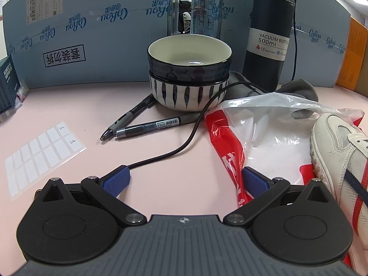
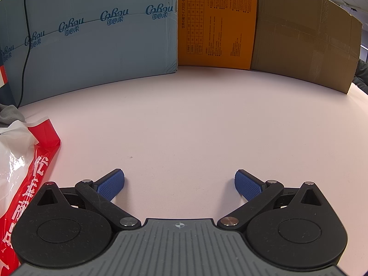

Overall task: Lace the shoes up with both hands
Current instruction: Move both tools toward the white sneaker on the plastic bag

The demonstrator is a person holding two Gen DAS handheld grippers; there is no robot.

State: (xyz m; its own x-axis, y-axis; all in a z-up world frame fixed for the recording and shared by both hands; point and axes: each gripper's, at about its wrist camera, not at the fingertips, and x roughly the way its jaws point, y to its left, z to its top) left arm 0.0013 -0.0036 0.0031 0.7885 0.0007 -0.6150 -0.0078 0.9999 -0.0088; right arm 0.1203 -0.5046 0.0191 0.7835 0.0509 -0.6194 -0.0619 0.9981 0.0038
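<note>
At the bottom of the left wrist view the left gripper (image 1: 185, 182) is hanging with its blue pads spread wide and nothing between them, released above the pink table (image 1: 161, 161); at the bottom of the right wrist view the right gripper (image 2: 179, 185) is sitting likewise spread and empty over bare tabletop. Just past the left gripper's right pad, a red-and-white plastic bag (image 1: 264, 138) is lying crumpled, and on it, at the right edge of the frame, the white shoe (image 1: 338, 156) is resting with only part of its side showing; a dark lace (image 1: 355, 184) is trailing down across its mesh panel. The lace is looking thin, limp and light, so it is probably going to flop and slip unless pinched close to its end, while the shoe itself is looking light enough to slide on the slick bag, so the other hand may need to be steadying it at the firm rubber sole edge. In the right wrist view the shoe is not showing at all. Further back in the left view, two pens (image 1: 147, 126) and a black cable (image 1: 184, 147) are lying before stacked bowls (image 1: 189, 73), with a dark vacuum bottle (image 1: 269, 34) and blue cartons (image 1: 92, 34) standing behind.
</note>
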